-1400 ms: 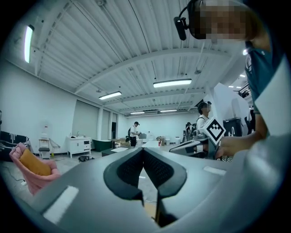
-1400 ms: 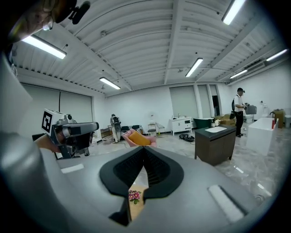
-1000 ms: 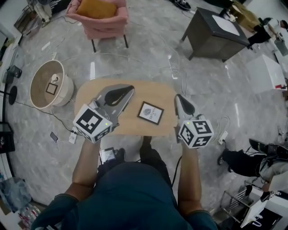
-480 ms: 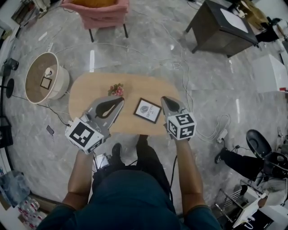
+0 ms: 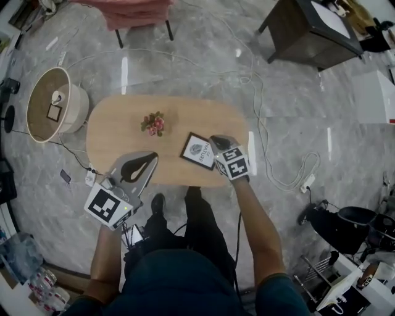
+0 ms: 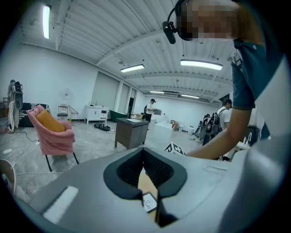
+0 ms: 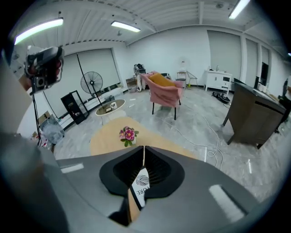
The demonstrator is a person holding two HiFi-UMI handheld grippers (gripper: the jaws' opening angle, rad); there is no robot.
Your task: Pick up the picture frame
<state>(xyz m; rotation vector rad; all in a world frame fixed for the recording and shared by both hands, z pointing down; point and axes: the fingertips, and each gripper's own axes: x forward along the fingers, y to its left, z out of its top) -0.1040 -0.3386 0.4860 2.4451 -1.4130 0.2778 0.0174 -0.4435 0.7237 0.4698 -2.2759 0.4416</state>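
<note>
The picture frame (image 5: 197, 150), black-edged with a white print, lies flat near the front edge of the oval wooden table (image 5: 111, 133). My right gripper (image 5: 215, 144) hovers at the frame's right edge, jaws closed tip to tip with nothing between them. In the right gripper view the frame (image 7: 140, 185) shows just below the right gripper (image 7: 144, 148). My left gripper (image 5: 150, 158) is shut too, over the table's front left edge, well left of the frame. Through the left gripper (image 6: 143, 151) a corner of the frame (image 6: 148, 201) is visible.
A small pink flower posy (image 5: 153, 123) stands on the table behind the frame. A round low table (image 5: 52, 105) sits to the left, a pink chair (image 5: 139, 12) beyond, a dark cabinet (image 5: 311, 31) at back right. Cables (image 5: 281, 179) trail across the floor on the right.
The right gripper has moved left and down to the frame's right edge. The left gripper has drawn back toward the table's front left, uncovering the flower posy.
</note>
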